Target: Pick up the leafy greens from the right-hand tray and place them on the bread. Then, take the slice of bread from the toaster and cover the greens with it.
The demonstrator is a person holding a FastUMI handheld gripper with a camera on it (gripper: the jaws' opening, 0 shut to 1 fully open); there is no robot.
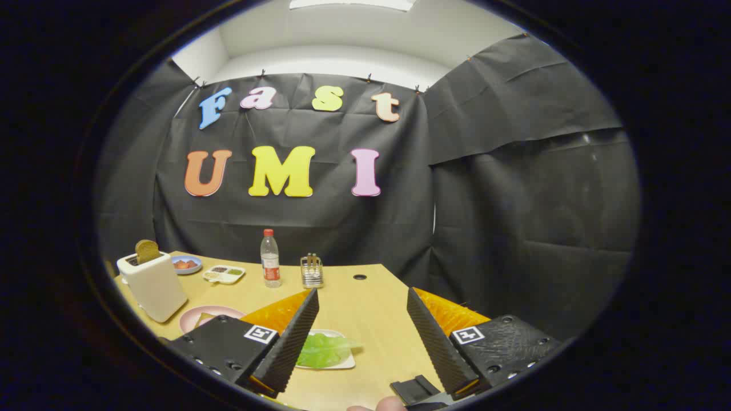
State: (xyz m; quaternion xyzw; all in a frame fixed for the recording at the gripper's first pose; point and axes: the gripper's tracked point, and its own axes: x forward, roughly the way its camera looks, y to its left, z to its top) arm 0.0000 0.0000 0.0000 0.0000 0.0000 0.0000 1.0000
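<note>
Nearest the camera, the jaws stand wide apart with nothing between their ridged inner faces but bare wooden surface. By the left finger lies a pale flat tray holding crinkled leafy greens, partly hidden by that finger. Further left sits a round pink plate, then a boxy cream toaster with a brown bread slice standing in its slot. Far off stand a blue bowl, a divided dish, a clear bottle and a wire rack. The surface's right edge angles away, open room beside it.
</note>
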